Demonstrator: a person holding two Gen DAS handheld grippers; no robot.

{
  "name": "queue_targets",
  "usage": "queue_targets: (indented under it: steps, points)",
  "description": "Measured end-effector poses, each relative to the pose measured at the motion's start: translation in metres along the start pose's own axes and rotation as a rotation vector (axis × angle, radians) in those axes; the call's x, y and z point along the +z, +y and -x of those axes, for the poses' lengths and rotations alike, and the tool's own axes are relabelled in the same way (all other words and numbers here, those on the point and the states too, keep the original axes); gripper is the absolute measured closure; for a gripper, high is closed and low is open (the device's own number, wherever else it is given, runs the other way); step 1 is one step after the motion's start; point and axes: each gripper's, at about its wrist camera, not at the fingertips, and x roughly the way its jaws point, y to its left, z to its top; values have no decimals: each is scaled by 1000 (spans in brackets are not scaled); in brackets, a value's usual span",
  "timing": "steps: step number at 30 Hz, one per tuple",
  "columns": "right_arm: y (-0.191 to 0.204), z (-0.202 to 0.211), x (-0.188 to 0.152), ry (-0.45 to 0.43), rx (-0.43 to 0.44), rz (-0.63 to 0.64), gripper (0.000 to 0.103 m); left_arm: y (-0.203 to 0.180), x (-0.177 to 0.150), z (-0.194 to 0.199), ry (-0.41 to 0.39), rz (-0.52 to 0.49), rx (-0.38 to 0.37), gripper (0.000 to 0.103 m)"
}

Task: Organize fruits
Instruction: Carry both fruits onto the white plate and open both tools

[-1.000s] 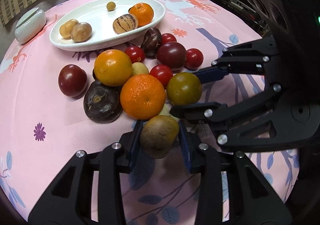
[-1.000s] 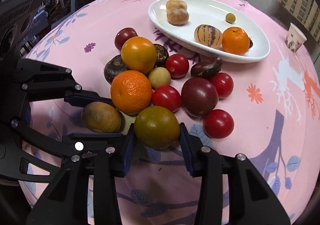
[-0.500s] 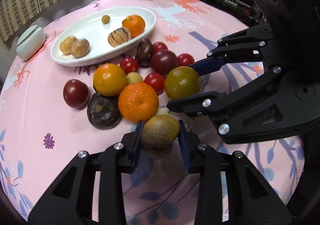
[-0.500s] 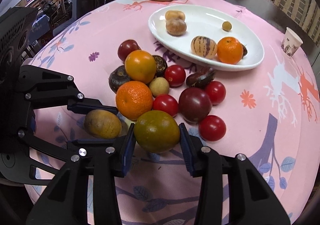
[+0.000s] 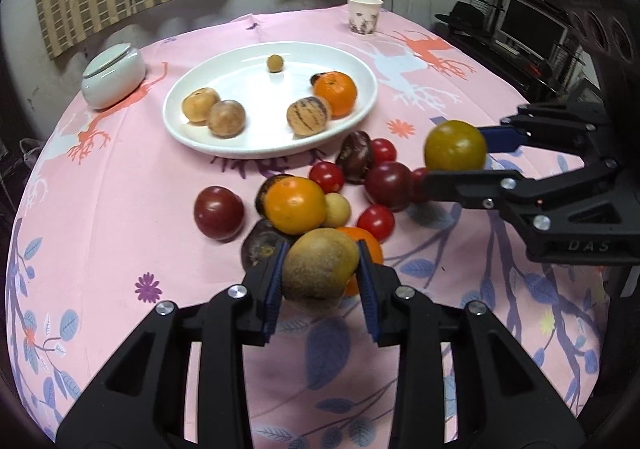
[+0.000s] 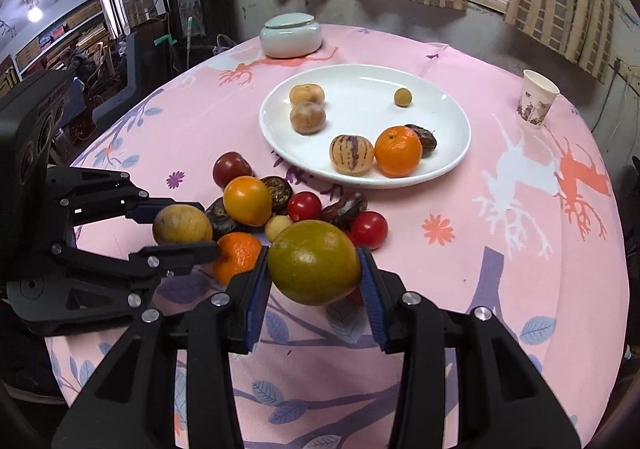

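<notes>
Both grippers have lifted their fruit off the pink tablecloth [image 5: 120, 209] since a second ago: left gripper [image 5: 320, 269] clamps a brown fruit [image 5: 320, 267], right gripper [image 6: 314, 269] clamps a green-orange fruit [image 6: 314, 261]. Each fruit hangs above the near edge of the loose pile of fruit [image 5: 320, 189], which sits just in front of the white plate [image 6: 452, 157] holding a tangerine [image 6: 398, 151] and other fruits.

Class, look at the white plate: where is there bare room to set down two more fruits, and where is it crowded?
The white plate is bare in the middle, between the small round fruit, the two brown fruits and the striped fruit. Its near rim is crowded: striped fruit, orange and a dark fruit together.
</notes>
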Motion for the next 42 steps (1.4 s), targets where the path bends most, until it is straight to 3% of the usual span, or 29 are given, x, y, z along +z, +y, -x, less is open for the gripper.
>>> queue_targets:
  steps: [6, 10, 16, 19, 24, 27, 30, 39, 42]
  points:
    - [-4, 3, 5, -37, -14, -27, 60, 11, 23, 2, -20, 19, 33, 69]
    - [-10, 1, 10, -64, -72, -64, 60, 17, 54, -6, -94, 48, 90, 69]
    - [-30, -5, 12, -90, -109, -148, 60, 42, 63, -30, -79, 129, 167, 69]
    - [-37, -6, 19, -95, -127, -201, 60, 65, 66, -33, -77, 212, 157, 69]
    - [-32, -32, 51, -46, -138, -159, 60, 90, 71, -41, -106, 295, 105, 69]
    - [-30, -51, 63, -41, -133, -165, 60, 98, 72, -44, -143, 317, 117, 69]
    - [-32, -67, 71, -36, -133, -181, 60, 107, 73, -53, -122, 367, 82, 69]
    - [-37, -96, 103, -31, -150, -171, 60, 105, 91, -69, -61, 366, 52, 69]
    - [-41, -101, 104, -65, -157, -201, 59, 106, 97, -82, -43, 380, 29, 68]
